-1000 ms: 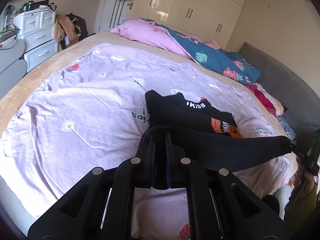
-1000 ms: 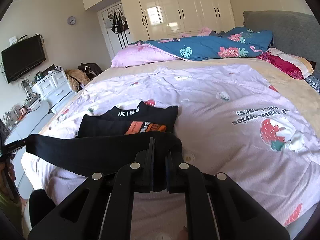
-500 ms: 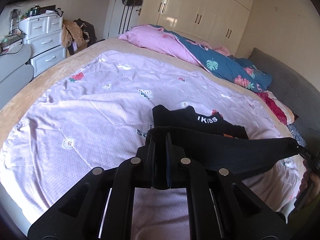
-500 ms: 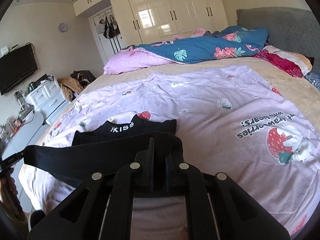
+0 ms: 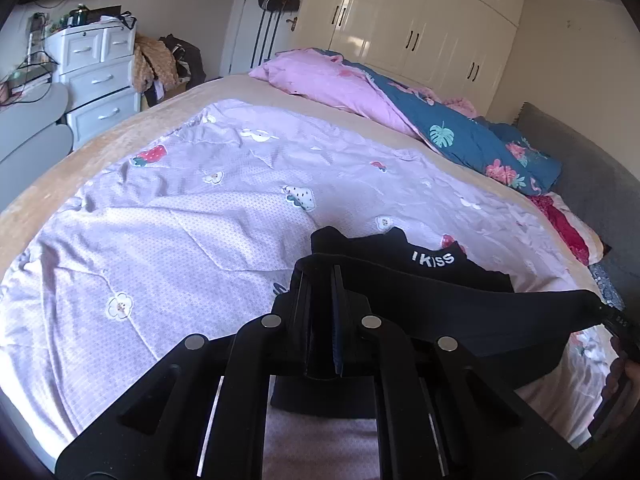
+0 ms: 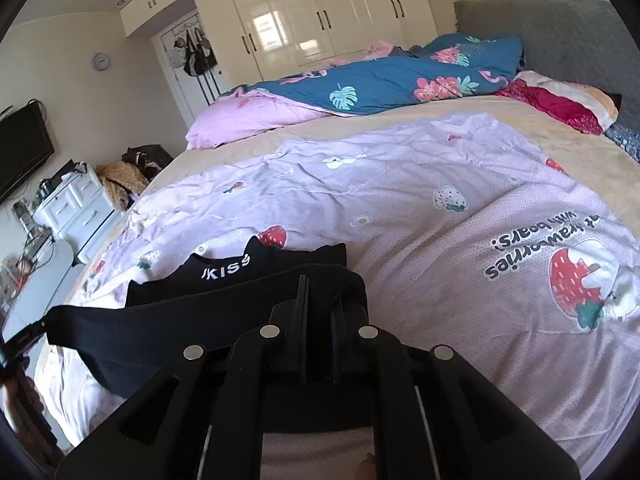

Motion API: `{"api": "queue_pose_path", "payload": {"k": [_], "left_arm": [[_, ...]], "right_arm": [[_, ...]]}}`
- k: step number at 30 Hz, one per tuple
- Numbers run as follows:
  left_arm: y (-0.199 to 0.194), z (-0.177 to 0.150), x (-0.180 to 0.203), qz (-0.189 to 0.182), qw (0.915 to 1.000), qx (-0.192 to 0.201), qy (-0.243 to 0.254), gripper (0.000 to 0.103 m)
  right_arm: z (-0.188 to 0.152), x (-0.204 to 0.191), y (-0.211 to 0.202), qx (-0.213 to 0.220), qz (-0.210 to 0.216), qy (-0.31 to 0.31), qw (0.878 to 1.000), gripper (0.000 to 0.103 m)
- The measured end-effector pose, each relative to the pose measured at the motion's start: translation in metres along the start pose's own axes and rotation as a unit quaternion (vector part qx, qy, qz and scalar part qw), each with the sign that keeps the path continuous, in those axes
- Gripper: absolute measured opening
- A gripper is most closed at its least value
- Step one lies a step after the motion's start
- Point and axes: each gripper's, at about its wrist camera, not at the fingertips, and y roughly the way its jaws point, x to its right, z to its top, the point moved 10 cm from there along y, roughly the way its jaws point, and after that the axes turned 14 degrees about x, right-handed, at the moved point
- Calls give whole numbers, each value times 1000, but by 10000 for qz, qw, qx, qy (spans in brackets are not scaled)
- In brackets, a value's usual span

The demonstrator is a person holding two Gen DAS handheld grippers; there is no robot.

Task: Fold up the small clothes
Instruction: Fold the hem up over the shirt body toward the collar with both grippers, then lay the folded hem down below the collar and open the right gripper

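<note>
Fold in progress. A small black garment (image 5: 460, 312) with white "KISS" lettering at its neckline lies on the lilac strawberry-print quilt (image 5: 180, 232), at lower centre of both wrist views. Its near hem is lifted off the quilt and stretched as a taut black band between the two grippers, while its far part, with the collar and lettering, lies flat on the quilt just beyond the band. Judged from this arrangement, the garment is about halfway through a bottom-to-top fold: the hem is raised and carried toward the collar but not yet laid down, and smoothing or any further fold remains. No finished, folded clothes can be identified in either view.

The left gripper (image 5: 320, 320) occupies the lower centre of its frame, pointing forward and slightly down along the quilt, its fingers pressed closely together on one corner of the hem. The right gripper (image 6: 318, 328) mirrors this pose in its own frame, fingers likewise pinched on the opposite corner. Each gripper appears as a small dark shape at the far end of the band in the other's view, at right edge and left edge respectively; the two are level and well apart.

Background: pink and blue bedding (image 6: 360, 88) at upper centre; white wardrobe (image 6: 312, 12) behind.
</note>
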Motion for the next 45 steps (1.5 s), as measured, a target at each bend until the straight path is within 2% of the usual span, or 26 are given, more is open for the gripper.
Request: {"api": "queue_pose_path", "payload": {"k": [15, 19, 21, 22, 26, 28, 29, 33, 34, 35, 37, 42, 45], "left_arm": [[32, -19, -7, 191, 9997, -160, -48, 3], [30, -18, -5, 234, 9997, -60, 47, 6], [26, -15, -5, 300, 9995, 38, 128, 10], [24, -14, -5, 280, 9995, 52, 113, 11], [16, -12, -3, 263, 9995, 128, 96, 13], [12, -12, 0, 235, 9996, 150, 98, 23], [10, -13, 1, 212, 9996, 155, 106, 24], [7, -26, 13, 54, 9996, 10, 293, 25], [7, -32, 18, -5, 9993, -68, 373, 25], [8, -39, 23, -79, 9989, -162, 439, 22], [12, -51, 30, -154, 9977, -334, 569, 2], [33, -83, 41, -181, 9933, -771, 845, 1], [48, -93, 40, -56, 9908, -919, 997, 1]], "right_arm": [[-23, 2, 39, -181, -175, -204, 9995, 8], [-29, 2, 43, -182, -217, -311, 9991, 10], [-32, 3, 43, -190, -310, -458, 9983, 31], [-33, 4, 42, -145, -393, -541, 9977, 44], [-33, 2, 35, -37, -405, -651, 9971, 44], [-33, 1, 30, 18, -399, -692, 9968, 44], [-33, 0, 26, 51, -385, -710, 9967, 44], [-39, -10, 16, 33, -186, -813, 9965, 41], [-42, -14, 13, -4, -94, -882, 9961, 34], [-45, -18, 12, -49, -13, -922, 9957, 22], [-56, -27, 13, -242, 178, -993, 9946, 13], [-79, -44, 25, -548, 262, -1282, 9899, 11], [-90, -39, 41, -775, 60, -1346, 9878, 11]]}}
